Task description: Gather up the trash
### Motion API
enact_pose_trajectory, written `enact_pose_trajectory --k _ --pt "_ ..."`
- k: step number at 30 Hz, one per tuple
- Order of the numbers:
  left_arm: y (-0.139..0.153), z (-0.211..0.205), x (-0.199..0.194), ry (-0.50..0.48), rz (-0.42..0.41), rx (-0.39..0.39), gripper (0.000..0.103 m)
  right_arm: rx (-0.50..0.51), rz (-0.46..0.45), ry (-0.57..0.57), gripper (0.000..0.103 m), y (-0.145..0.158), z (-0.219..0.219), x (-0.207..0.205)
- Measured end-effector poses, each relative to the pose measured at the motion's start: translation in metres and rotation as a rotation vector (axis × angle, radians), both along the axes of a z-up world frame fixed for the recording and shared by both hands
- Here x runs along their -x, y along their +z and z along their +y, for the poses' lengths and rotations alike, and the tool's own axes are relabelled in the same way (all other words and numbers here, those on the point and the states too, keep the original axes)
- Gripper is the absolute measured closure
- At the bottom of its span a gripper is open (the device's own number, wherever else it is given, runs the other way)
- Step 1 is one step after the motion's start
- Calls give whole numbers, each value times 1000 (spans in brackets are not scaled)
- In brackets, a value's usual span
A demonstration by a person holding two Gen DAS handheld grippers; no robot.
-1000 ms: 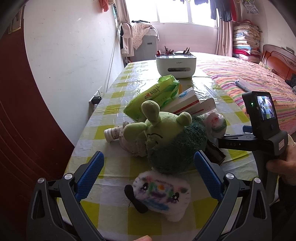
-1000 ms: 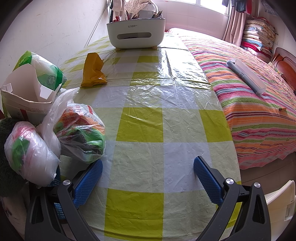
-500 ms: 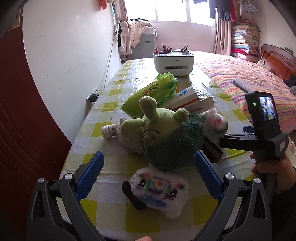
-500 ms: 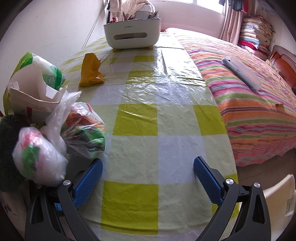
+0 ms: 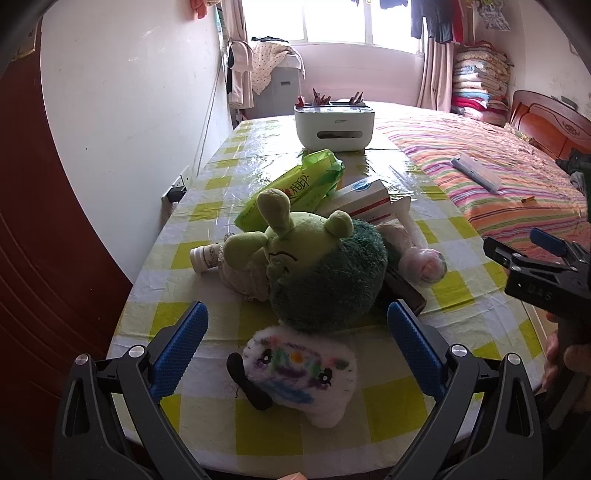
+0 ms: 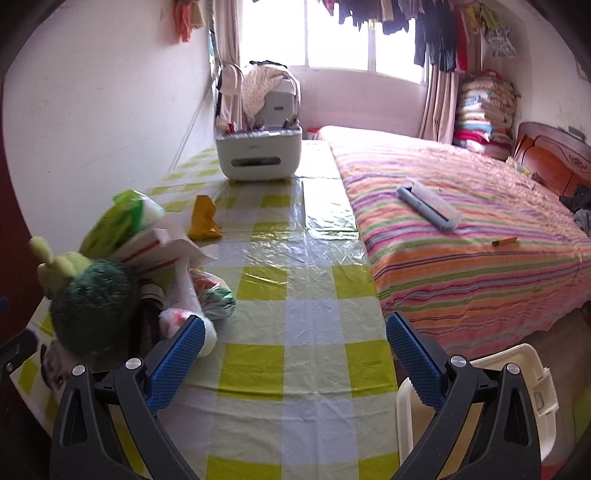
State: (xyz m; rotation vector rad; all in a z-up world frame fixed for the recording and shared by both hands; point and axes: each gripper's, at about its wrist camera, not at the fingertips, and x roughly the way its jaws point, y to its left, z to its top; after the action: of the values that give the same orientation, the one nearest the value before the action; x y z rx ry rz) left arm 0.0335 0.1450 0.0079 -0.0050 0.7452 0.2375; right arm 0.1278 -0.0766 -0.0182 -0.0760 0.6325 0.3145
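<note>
Left wrist view: left gripper (image 5: 295,347) empty, jaws wide apart, white plush toy (image 5: 299,374) between them, green plush (image 5: 314,266) at 12 o'clock, knotted trash bag (image 5: 424,264) at 2 o'clock; right wrist view — right gripper (image 6: 293,352) gaping, empty, trash bag (image 6: 207,295) at 10 o'clock, yellow wrapper (image 6: 203,218) at 11 o'clock on checked tablecloth (image 6: 295,258).

Premises: a home bedroom. Evidence: striped bed (image 6: 461,236), folded quilts (image 6: 484,107) stacked, apparently laundry (image 6: 424,33) hanging at the window (image 6: 332,33).
</note>
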Motion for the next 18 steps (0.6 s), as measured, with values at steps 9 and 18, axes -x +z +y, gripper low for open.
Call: enact_pose_trajectory --k 9,18 --pt "6 -9 10 -17 -65 -38 7 -18 -42 10 7 8 -3 34" --pt "13 -11 15 -4 -89 -57 7 -38 -39 -8 7 9 -8 44"
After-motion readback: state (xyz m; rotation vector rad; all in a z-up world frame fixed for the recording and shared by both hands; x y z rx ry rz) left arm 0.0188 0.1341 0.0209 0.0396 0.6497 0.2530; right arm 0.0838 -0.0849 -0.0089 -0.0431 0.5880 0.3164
